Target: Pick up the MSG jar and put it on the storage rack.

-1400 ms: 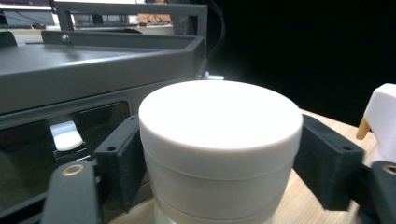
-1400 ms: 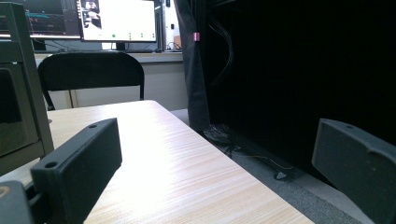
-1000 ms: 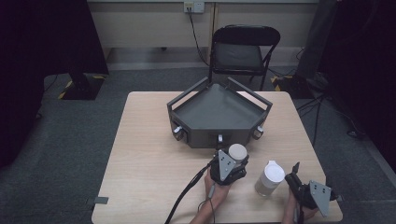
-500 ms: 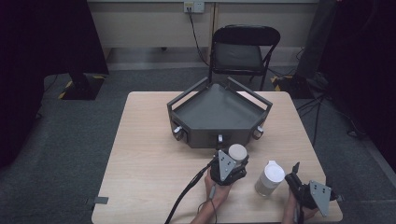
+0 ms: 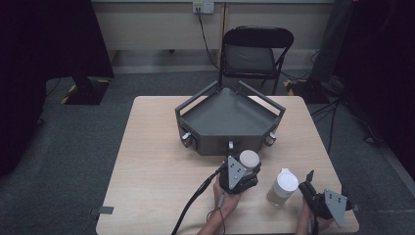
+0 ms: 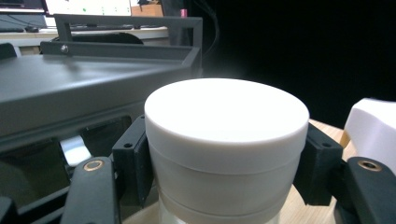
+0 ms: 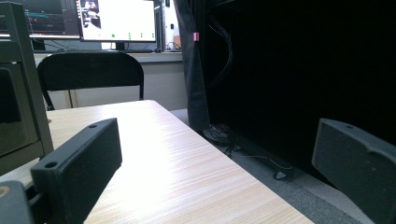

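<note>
A round white-lidded jar (image 5: 248, 159) stands on the wooden table (image 5: 156, 161) just in front of the grey tray (image 5: 227, 117). My left gripper (image 5: 243, 172) is shut on it. In the left gripper view the jar (image 6: 226, 140) sits between the two black pads (image 6: 135, 161), which press on both its sides. A clear bottle with a white cap (image 5: 284, 186) stands to the jar's right, and its cap (image 6: 373, 126) shows at the edge of the left gripper view. My right gripper (image 5: 306, 183) rests near the table's front right corner, right of the bottle. It (image 7: 215, 186) stands open with nothing between its fingers.
The three-cornered grey tray has raised rails and an empty floor; its wall (image 7: 18, 93) stands left of the right gripper. A black folding chair (image 5: 254, 54) stands behind the table. The table's right edge (image 7: 243, 172) runs close by the right gripper.
</note>
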`<state>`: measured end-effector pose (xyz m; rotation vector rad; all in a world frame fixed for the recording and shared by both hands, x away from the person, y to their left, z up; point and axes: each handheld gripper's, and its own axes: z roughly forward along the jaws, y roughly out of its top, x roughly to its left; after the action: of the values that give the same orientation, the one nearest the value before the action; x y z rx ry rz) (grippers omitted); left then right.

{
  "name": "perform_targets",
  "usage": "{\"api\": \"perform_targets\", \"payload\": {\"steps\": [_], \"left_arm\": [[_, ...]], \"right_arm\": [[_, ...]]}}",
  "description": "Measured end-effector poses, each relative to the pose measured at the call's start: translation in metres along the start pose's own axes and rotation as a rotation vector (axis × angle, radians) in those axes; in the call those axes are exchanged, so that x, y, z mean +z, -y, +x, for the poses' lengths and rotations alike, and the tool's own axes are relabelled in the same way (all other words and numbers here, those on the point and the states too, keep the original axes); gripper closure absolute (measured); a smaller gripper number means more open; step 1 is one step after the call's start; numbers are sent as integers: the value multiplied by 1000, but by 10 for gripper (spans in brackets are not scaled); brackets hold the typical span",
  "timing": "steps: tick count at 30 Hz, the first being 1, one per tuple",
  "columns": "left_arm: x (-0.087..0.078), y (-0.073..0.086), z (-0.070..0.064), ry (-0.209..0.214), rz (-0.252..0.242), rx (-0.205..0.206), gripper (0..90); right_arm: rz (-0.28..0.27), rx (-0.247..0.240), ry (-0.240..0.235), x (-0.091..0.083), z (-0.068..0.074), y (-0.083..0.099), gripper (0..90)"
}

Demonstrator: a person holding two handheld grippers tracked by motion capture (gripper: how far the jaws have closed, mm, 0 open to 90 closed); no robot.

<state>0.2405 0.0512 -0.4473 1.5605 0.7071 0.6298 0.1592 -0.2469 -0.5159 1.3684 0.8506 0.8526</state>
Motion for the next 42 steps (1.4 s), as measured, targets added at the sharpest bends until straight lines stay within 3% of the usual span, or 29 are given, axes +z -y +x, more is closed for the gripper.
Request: {"api": "perform_targets", "payload": {"steps": [15,18,24,37,42], "left_arm": [[-7,-10,20,52,-25,-2,345],[-6,-17,25,61,-22,-12,345],[-7,-36,34,64,-26,13,345],[-11,-65,53,11,-52,2,345],[-9,-78,54,-60,-54,-5,345]], "right_arm": [[0,-1,1,0,0,0,2],[0,0,1,0,0,0,2],[0,-1,3,0,0,0,1],[0,-1,3,0,0,0,2],[-1,-1,3,0,0,0,1]]}}
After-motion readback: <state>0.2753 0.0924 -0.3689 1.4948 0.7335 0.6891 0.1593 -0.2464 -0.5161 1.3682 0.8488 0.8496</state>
